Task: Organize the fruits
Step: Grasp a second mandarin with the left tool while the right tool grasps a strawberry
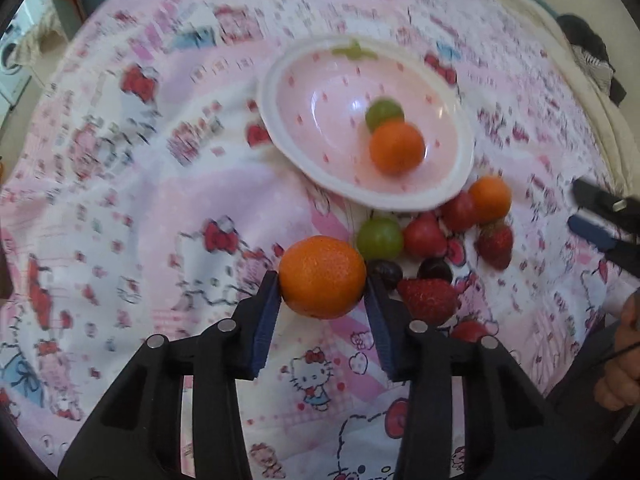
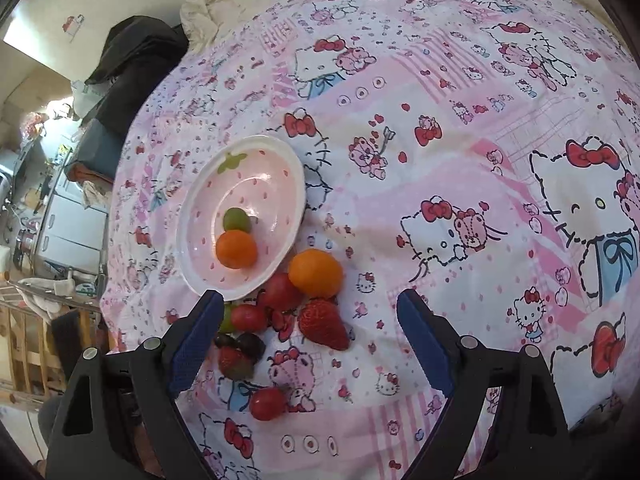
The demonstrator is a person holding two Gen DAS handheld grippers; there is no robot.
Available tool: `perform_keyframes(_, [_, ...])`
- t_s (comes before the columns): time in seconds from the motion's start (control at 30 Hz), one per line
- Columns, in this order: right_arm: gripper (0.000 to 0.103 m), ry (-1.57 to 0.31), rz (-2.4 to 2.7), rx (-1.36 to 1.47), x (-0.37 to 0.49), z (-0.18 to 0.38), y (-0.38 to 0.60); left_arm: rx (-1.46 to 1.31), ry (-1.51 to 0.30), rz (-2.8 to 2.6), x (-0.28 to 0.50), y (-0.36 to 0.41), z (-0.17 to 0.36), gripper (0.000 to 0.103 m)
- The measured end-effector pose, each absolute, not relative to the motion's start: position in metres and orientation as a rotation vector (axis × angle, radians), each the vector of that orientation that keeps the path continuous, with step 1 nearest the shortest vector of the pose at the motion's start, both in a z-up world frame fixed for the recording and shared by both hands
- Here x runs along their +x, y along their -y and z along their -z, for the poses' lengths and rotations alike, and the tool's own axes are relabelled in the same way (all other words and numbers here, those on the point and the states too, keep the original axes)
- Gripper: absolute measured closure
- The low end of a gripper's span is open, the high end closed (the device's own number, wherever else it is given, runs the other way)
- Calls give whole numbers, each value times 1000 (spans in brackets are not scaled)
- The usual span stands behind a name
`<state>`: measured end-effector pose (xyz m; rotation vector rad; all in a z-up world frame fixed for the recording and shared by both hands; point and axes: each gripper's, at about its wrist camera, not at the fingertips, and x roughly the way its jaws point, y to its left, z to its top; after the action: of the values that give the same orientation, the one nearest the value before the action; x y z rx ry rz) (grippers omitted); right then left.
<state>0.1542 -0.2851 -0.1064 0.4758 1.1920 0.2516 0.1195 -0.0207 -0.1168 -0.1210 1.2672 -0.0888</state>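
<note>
My left gripper (image 1: pixel 322 280) is shut on an orange (image 1: pixel 322 277), held above the cloth just short of the pink strawberry bowl (image 1: pixel 280 80). The bowl (image 2: pixel 288 160) holds an orange (image 1: pixel 396 148) and a green grape (image 1: pixel 384 111). Beside the bowl lies a pile: an orange (image 2: pixel 316 273), a green grape (image 1: pixel 379 238), red tomatoes (image 2: pixel 280 292), strawberries (image 2: pixel 324 324) and dark grapes (image 1: pixel 435 269). My right gripper (image 2: pixel 310 320) is open and empty over the pile; it shows in the left wrist view (image 1: pixel 600 216) at the right edge.
A pink cartoon-cat cloth (image 2: pixel 460 160) covers the table. A lone tomato (image 2: pixel 267 403) lies nearer to me. Dark clothing (image 2: pixel 136 52) sits at the far edge. A hand (image 1: pixel 620 360) shows at the right.
</note>
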Motion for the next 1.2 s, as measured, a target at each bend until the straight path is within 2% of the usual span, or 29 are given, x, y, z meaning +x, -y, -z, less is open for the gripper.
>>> perform_keyframes(0.13, [14,-1225,-236,471,157,114,287,-132,-1213,61,114,10,91,65])
perform_keyframes(0.23, [28,-1285,-238,422,156,123,281,-140,-1194,15,108,-2,81,65])
perform_keyframes(0.33, [34,-1340,-252,413,154,133,275,-181,-1204,-3,104,-16,79,65])
perform_keyframes(0.63, [34,-1378,-238,98,160,154,228,-200,-1235,-30,100,-27,86,65])
perform_keyframes(0.7, [37,-1376,-240,39,162,157,222,-201,-1235,-29,101,-26,86,65])
perform_keyframes(0.8, [45,-1375,-237,7,166,160,219,-192,-1231,-19,102,-24,86,64])
perform_keyframes(0.83, [54,-1371,-251,5,166,160,218,-186,-1230,-20,102,-23,86,64])
perform_keyframes(0.87, [68,-1369,-268,10,165,159,217,-179,-1229,-22,103,-22,87,64])
perform_keyframes(1.2, [69,-1333,-355,103,150,136,224,-161,-1221,-60,104,-26,95,64])
